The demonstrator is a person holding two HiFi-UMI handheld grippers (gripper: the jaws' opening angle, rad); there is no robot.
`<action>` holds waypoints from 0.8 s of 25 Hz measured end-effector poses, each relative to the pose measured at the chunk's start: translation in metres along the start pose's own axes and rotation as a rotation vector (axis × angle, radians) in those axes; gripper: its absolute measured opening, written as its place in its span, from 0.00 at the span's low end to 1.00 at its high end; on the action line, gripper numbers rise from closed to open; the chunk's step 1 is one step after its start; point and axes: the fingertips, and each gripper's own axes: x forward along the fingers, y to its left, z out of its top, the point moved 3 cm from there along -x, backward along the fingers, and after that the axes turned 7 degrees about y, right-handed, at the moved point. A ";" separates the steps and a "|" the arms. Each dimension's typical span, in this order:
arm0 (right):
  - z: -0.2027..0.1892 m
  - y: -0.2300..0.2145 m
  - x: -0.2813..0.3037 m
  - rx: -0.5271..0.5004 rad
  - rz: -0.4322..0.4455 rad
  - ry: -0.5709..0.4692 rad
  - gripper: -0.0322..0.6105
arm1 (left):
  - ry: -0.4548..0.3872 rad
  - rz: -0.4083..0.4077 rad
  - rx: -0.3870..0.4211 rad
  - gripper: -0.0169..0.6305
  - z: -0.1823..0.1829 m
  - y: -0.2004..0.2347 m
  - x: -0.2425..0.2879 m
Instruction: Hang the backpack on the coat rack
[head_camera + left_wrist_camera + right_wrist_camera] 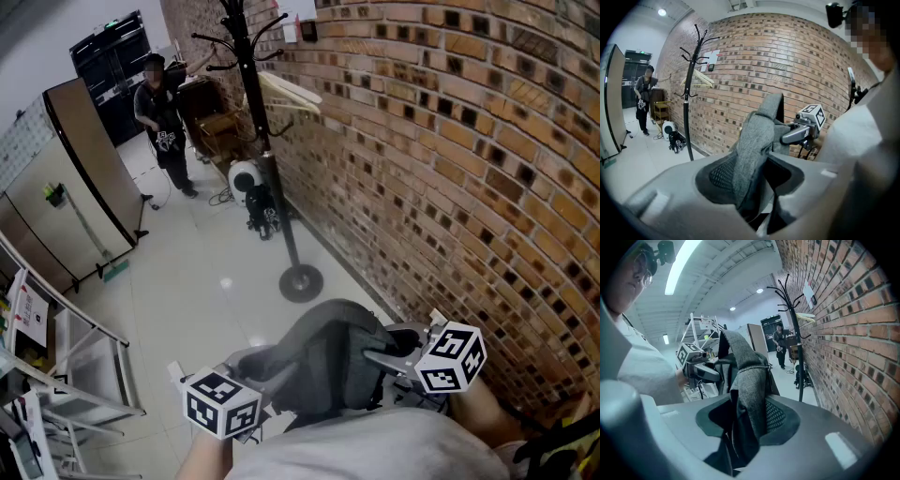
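Grey backpack [328, 361] is up off the floor, held right in front of the person's chest at the bottom of the head view, nowhere near a hook yet. Left gripper [750, 185] is clamped on a grey strap of it, and right gripper [745, 423] is pinching another fold of the same fabric, so both are biting down on the bag from 8 and 3 o'clock. The black coat rack [267, 141] stands at about 12 o'clock from the bag, well apart, with its round base on the pale glossy tile floor [206, 281] and a light wooden hanger [286, 94] on one arm. The brick wall [450, 169] runs from 12 down to 4 o'clock. Another person [164, 122] stands at 11 o'clock, a brown partition [89, 169] is at 10, and a metal shelf [84, 366] sits at 8.
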 end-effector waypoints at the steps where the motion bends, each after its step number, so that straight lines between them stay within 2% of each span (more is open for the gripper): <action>1: 0.004 -0.003 0.005 -0.002 0.003 0.000 0.27 | -0.004 0.005 -0.001 0.30 0.002 0.006 0.000; 10: 0.052 -0.041 0.065 -0.013 0.011 0.017 0.27 | -0.037 0.022 -0.022 0.30 0.021 0.086 0.007; 15: 0.093 -0.095 0.116 0.021 -0.007 0.031 0.27 | -0.018 -0.009 -0.032 0.30 0.052 0.165 0.036; 20: 0.148 -0.160 0.165 0.054 -0.026 0.045 0.27 | 0.016 -0.056 -0.040 0.30 0.099 0.252 0.069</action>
